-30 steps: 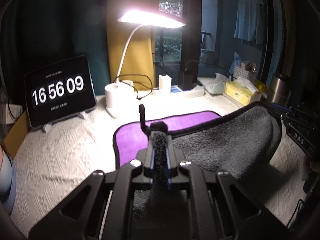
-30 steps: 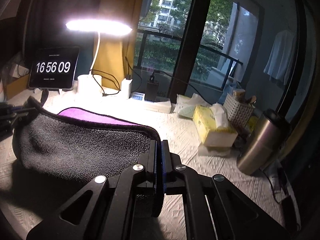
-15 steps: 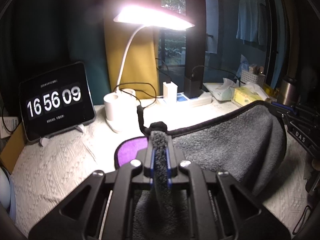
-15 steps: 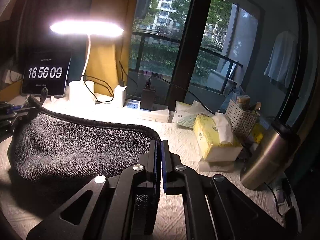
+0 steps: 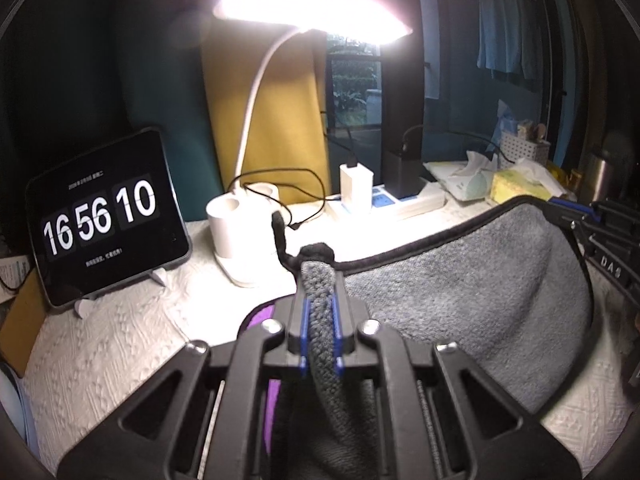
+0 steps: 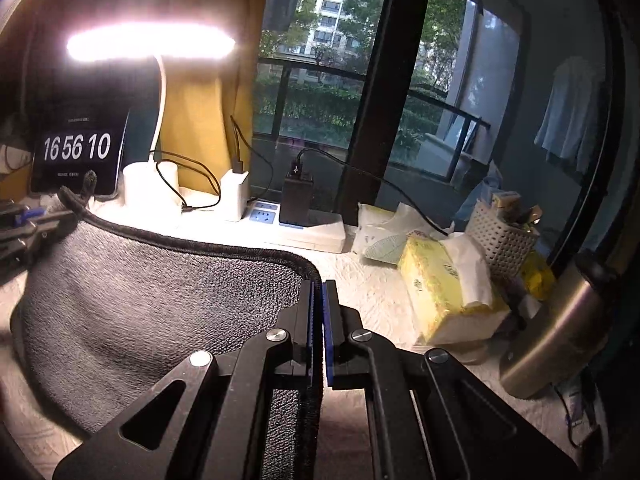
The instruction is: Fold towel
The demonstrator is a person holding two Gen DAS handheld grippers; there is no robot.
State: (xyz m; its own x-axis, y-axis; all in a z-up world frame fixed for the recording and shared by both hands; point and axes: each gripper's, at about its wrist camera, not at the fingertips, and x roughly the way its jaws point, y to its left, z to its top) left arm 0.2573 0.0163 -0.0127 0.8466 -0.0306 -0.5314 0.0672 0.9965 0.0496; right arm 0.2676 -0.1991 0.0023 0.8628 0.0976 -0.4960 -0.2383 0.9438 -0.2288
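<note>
The towel (image 5: 460, 300) is grey on one side, purple on the other, with a black hem. It hangs stretched between my two grippers above the white tablecloth. My left gripper (image 5: 319, 280) is shut on one corner, with a hanging loop sticking up past it. My right gripper (image 6: 319, 292) is shut on the other corner of the same edge. The grey side (image 6: 160, 292) sags between them. Only a sliver of purple (image 5: 262, 316) shows below my left gripper. The right gripper shows in the left wrist view (image 5: 600, 232), the left one in the right wrist view (image 6: 28, 224).
A lit white desk lamp (image 5: 240, 224) and a tablet clock (image 5: 104, 216) stand at the back left. A power strip with chargers (image 6: 296, 228), a yellow tissue pack (image 6: 448, 284), a small white basket (image 6: 504, 236) and a steel flask (image 6: 560, 328) stand at the back and right.
Both grippers have carried the held edge up and toward the lamp. The grey side has swung over the purple side, which is now almost hidden.
</note>
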